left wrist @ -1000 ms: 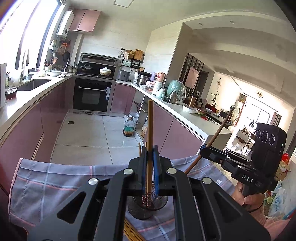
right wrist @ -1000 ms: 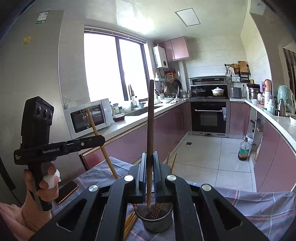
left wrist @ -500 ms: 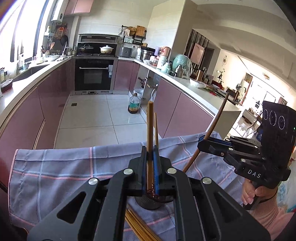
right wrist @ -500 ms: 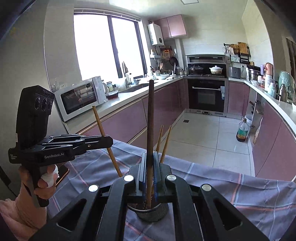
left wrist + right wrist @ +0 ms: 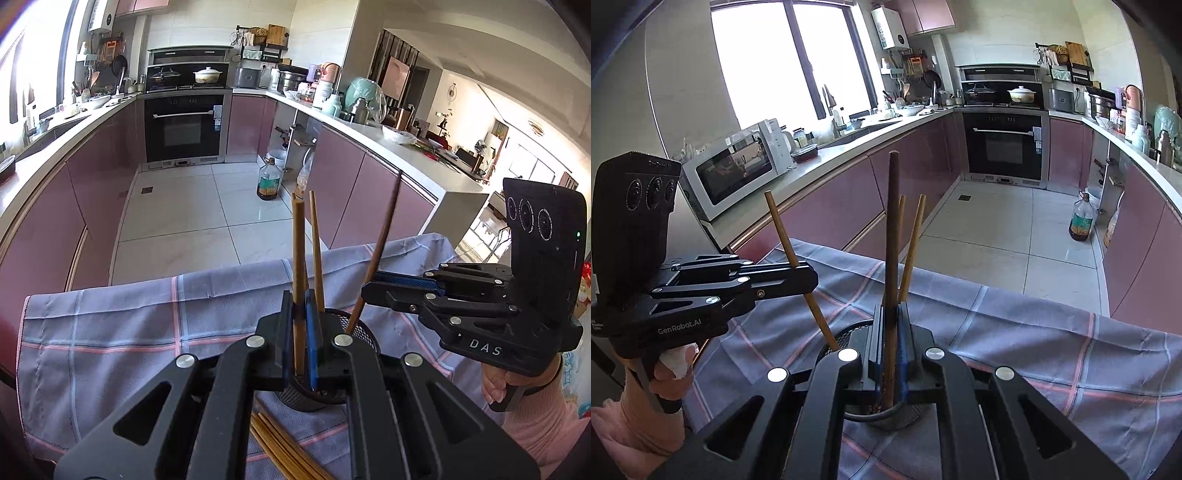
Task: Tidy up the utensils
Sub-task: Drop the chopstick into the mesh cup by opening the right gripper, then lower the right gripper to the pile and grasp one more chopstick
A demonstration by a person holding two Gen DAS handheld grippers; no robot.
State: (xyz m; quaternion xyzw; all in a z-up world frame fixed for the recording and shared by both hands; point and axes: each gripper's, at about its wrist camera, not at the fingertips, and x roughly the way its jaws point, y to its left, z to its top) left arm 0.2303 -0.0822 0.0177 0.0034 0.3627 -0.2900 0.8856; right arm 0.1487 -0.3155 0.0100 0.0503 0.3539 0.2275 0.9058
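Left wrist: slim brown chopstick (image 5: 297, 280) stands upright over mesh holder (image 5: 364, 334).

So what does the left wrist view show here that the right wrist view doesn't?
Left wrist only: loose chopsticks lying on the cloth and the right gripper's side.

Right wrist only: the microwave, the window, the left gripper's side.

Both: the mesh holder on the checked cloth, each gripper shut on one chopstick lowered into it, and the oven.
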